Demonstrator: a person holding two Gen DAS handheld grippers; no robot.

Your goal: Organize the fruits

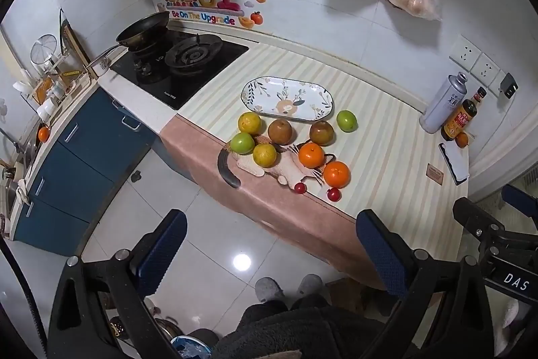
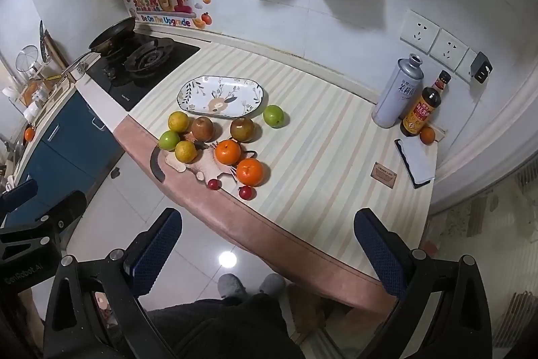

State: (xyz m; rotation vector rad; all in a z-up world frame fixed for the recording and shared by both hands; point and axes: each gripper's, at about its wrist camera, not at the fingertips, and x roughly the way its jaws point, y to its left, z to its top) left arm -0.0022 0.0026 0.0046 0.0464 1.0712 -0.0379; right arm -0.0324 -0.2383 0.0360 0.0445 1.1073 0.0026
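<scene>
An empty oval patterned plate lies on the striped counter. In front of it lie loose fruits: two orange tangerines, two yellow-green citrus, two brown pears, two green apples and two small red fruits. My left gripper and right gripper are both open and empty, held off the counter's front edge, above the floor.
A dark curved object and a figured mat lie by the fruits. A gas stove with a pan is at the left. A can, sauce bottle, small orange and notebook stand at the right. Bags hang on the wall.
</scene>
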